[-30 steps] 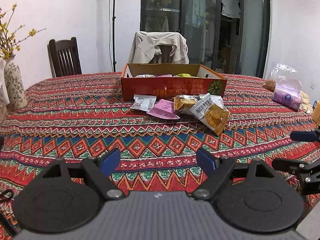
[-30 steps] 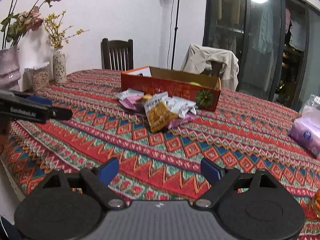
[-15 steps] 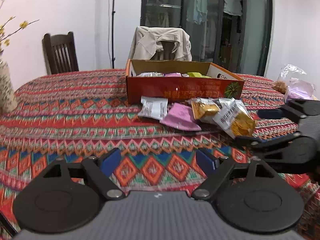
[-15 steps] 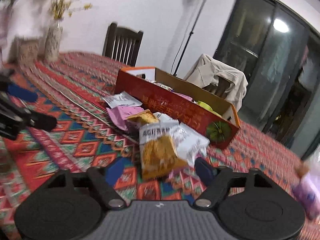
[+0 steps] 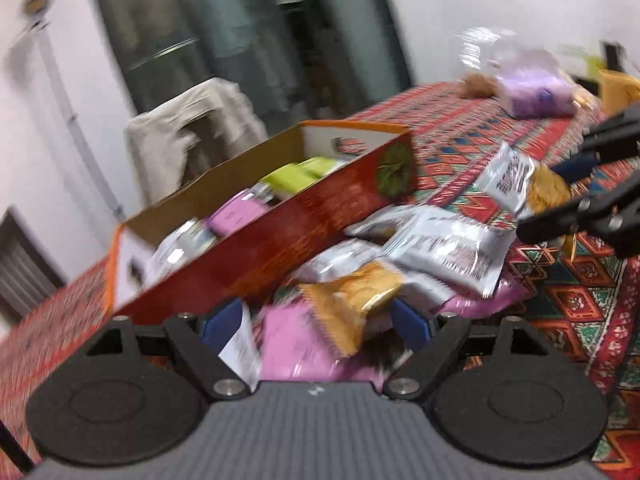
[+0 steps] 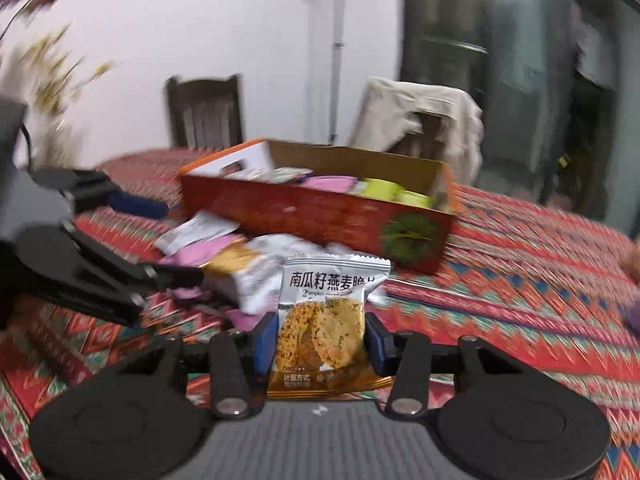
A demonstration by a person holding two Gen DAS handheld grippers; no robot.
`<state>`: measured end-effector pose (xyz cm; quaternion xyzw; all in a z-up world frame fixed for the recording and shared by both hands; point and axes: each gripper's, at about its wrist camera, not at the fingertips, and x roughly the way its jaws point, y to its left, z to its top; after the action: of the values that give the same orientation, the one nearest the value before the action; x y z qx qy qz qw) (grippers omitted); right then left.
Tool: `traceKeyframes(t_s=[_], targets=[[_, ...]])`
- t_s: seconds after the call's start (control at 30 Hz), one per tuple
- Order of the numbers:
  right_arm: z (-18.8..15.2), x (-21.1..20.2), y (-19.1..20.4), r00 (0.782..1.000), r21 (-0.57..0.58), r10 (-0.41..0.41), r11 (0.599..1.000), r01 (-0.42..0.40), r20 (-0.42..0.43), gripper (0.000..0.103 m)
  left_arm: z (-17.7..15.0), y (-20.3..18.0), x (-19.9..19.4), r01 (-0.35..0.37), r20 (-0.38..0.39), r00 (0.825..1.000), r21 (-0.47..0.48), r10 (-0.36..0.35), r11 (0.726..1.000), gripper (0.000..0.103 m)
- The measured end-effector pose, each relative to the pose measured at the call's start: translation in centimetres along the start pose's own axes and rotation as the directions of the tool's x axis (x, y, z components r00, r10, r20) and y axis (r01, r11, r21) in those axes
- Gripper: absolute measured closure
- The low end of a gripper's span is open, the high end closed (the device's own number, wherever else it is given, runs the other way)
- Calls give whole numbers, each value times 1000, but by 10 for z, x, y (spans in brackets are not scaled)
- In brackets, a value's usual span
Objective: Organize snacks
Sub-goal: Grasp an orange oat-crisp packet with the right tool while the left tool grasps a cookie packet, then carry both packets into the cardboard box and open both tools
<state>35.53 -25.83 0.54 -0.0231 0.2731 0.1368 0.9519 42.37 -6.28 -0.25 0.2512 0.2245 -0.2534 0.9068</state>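
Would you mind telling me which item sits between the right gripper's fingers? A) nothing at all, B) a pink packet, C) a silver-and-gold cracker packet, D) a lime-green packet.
C: in the right wrist view the cracker packet stands upright between the closing blue pads of the right gripper, in front of the box.

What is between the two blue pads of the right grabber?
A silver and gold cracker packet sits between the pads of the right gripper, whose jaws are closing on it. The right wrist view shows this, with the red box behind.
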Motion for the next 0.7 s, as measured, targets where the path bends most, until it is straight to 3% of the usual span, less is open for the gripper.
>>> traceKeyframes(t_s=[0.1, 0.2, 0.23, 0.3, 0.33, 0.43, 0.53, 0.6, 0.63, 0.7], targets=[[-7, -3, -13, 1000, 36, -8, 999, 8, -1, 58, 5, -7, 17, 58, -27, 998, 56, -56, 997, 39], [-14, -3, -18, 1000, 52, 13, 999, -13, -11, 58, 5, -15, 22, 80, -44, 996, 60, -78, 995, 43], [-16, -2, -19, 1000, 54, 19, 998, -18, -14, 58, 6, -16, 21, 94, -42, 995, 45, -92, 995, 44], [-21, -5, -21, 1000, 59, 28, 998, -27, -14, 58, 9, -15, 18, 102, -38, 994, -23, -103, 995, 56], [-22, -6, -22, 999, 62, 32, 998, -31, -13, 58, 10, -15, 14, 105, -33, 994, -55, -107, 993, 76], [-26, -12, -22, 999, 66, 40, 997, -40, -3, 58, 8, -16, -2, 84, -11, 996, -153, -87, 985, 86], [-30, -22, -23, 999, 74, 48, 996, -48, 2, 58, 2, -22, -14, 48, -57, 996, -243, -64, 969, 90], [-33, -26, -25, 999, 79, 49, 996, -50, 3, 58, -2, -25, -25, 71, -46, 995, -265, -86, 962, 89], [-34, -27, -25, 999, 82, 53, 995, -53, 2, 58, -1, -25, -28, 77, -42, 995, -264, -91, 962, 85], [-37, -32, -28, 998, 91, 60, 994, -60, 4, 58, 4, -21, -31, 70, -29, 996, -252, -80, 965, 65]])
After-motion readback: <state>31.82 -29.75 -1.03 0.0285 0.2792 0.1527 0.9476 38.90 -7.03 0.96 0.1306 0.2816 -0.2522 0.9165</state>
